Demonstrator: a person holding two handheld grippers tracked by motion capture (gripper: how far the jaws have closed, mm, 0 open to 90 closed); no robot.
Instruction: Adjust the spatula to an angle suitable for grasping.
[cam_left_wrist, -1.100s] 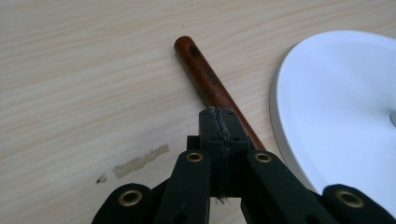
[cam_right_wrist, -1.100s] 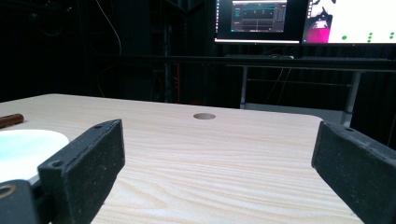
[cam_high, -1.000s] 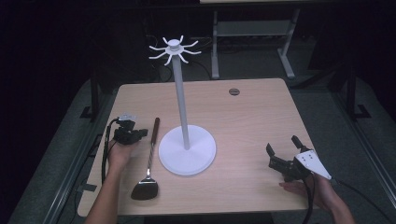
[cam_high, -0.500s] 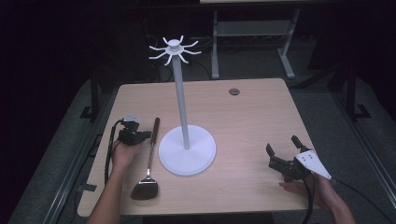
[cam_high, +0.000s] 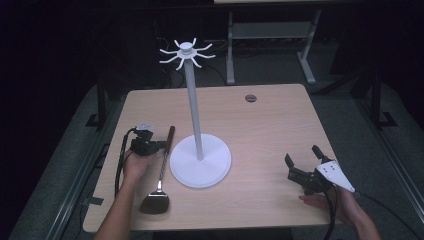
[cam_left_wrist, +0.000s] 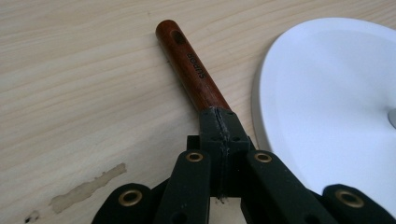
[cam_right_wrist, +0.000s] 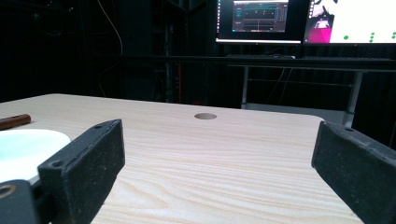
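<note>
The spatula (cam_high: 159, 176) has a reddish wooden handle and dark metal blade, lying on the table (cam_high: 270, 120) just left of the white stand (cam_high: 200, 160). The left gripper (cam_left_wrist: 219, 135) is clamped on its handle; the right gripper (cam_high: 302, 162) rests spread wide at the near right.

A light wooden counter (cam_high: 270, 125) stood over grey carpet, with a round dark grommet (cam_high: 250, 98) near its far edge. Beyond it a white-legged desk frame (cam_high: 270, 35) sat in the dark, and two lit monitors (cam_right_wrist: 259, 21) glowed at the far right.
</note>
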